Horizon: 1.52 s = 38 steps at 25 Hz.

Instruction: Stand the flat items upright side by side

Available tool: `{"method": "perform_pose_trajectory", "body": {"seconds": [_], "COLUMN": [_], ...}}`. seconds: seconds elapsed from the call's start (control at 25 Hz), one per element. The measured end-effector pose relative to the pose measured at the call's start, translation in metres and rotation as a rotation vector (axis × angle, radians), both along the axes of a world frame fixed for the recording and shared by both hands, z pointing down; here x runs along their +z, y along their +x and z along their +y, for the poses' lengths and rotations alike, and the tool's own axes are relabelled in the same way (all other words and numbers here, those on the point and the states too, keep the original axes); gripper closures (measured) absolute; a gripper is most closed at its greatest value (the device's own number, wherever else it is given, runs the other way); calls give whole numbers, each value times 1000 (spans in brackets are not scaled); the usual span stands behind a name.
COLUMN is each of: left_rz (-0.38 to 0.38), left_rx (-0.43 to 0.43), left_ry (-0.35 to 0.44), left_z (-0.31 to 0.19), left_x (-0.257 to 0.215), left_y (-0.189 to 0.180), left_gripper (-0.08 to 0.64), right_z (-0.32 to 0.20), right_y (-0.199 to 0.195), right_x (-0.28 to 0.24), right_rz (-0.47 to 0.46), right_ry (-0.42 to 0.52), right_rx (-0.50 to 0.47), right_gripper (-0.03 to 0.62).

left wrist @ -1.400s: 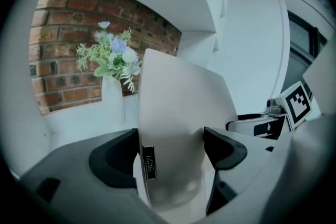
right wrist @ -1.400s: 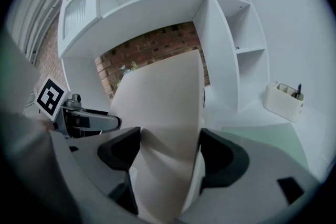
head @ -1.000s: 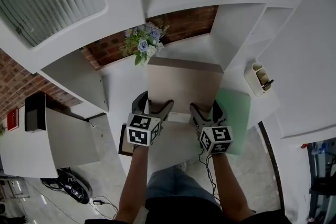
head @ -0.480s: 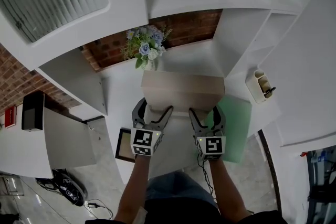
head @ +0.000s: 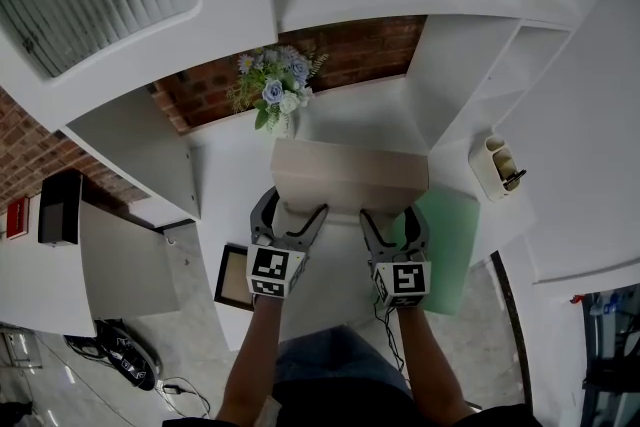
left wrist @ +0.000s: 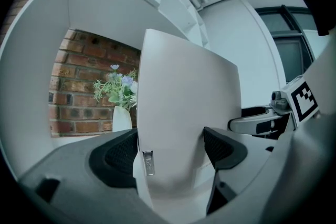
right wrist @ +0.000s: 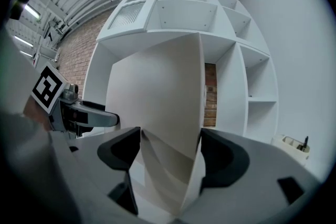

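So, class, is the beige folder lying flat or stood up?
Stood up, near upright: the beige folder shows from above as a narrow band, clamped at its lower edge by the left gripper and right gripper.

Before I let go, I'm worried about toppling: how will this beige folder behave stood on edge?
The folder is probably stiff: its raised face looks flat between the left gripper and right gripper. It may splay, since the right gripper view shows its leaves parting. Being thin, it likely tips if released unsupported.
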<state>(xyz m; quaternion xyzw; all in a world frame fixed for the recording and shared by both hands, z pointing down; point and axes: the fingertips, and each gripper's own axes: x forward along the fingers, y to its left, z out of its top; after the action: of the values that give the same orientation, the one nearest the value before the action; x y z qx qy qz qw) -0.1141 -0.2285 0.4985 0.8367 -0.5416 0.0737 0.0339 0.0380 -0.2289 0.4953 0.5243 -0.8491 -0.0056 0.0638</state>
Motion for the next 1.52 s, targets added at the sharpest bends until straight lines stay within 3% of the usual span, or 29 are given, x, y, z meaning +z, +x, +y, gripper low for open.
{"method": "perform_pose_trajectory", "body": {"seconds": [0.24, 0.48, 0.88, 1.16, 1.32, 1.4, 1.52], "left_rz": [10, 50, 54, 91, 90, 84, 78], "left_rx": [-15, -91, -268, -284, -278, -270, -271], "left_ry": [-29, -54, -35, -51, -48, -49, -59], "left_z": [2, 5, 39, 47, 43, 43, 43], "left_x": [1, 0, -14, -11, -12, -12, -11], "left_y": [1, -8, -21, -4, 0, 1, 0], "left_gripper": [198, 198, 198, 198, 198, 198, 198], "right_z": [1, -5, -27, -25, -24, -24, -22], "right_y": [4, 20, 11, -29, -39, -40, -40], "right_x": [1, -7, -32, -27, -26, -25, -26], "right_rz": [-9, -49, -68, -2, 9, 37, 58], "right_ry": [-40, -88, -172, -250, -235, -204, -158], "right_rx": [-46, -127, -579, -867, -906, -909, -906], "right_gripper": [232, 230, 179, 166, 174, 229, 258]}}
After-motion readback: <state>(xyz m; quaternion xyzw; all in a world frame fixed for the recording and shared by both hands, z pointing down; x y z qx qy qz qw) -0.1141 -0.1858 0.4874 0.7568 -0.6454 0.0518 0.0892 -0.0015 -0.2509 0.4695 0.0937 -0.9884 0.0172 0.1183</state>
